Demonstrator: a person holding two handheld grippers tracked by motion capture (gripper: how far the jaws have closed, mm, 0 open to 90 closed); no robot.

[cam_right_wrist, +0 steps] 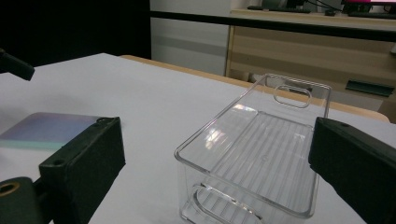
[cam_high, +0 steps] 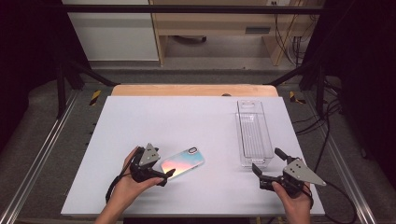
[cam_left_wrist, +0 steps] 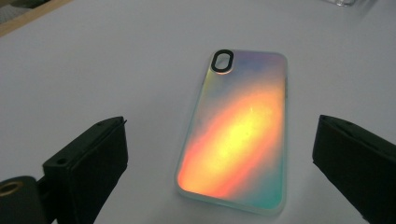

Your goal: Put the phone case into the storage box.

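Nearest the high camera, at the bottom of the frame, two hands come in, each carrying a gripper. At lower left the left gripper (cam_high: pixel 164 176) sits just at the near short end of an iridescent phone case (cam_high: pixel 183 163), which lies flat on the white table (cam_high: pixel 140 121), camera hole pointing toward the upper right. In the left gripper view the case (cam_left_wrist: pixel 236 133) fills the middle of the frame between the two black jaws, which stand wide on either side of its long edges and press on nothing; that straddling line-up looks chosen so the jaws can close across the narrow width. At lower right the right gripper (cam_high: pixel 261 176) waits just below the near end of a clear plastic bin (cam_high: pixel 253 133), an empty, ribbed, long tray lying lengthwise toward the top of the frame, well apart from the case. Its jaws too are spread about as wide as they go and hold nothing; in the right gripper view the bin (cam_right_wrist: pixel 254 154) sits between them, probably so this hand can steady it while the case is brought over.
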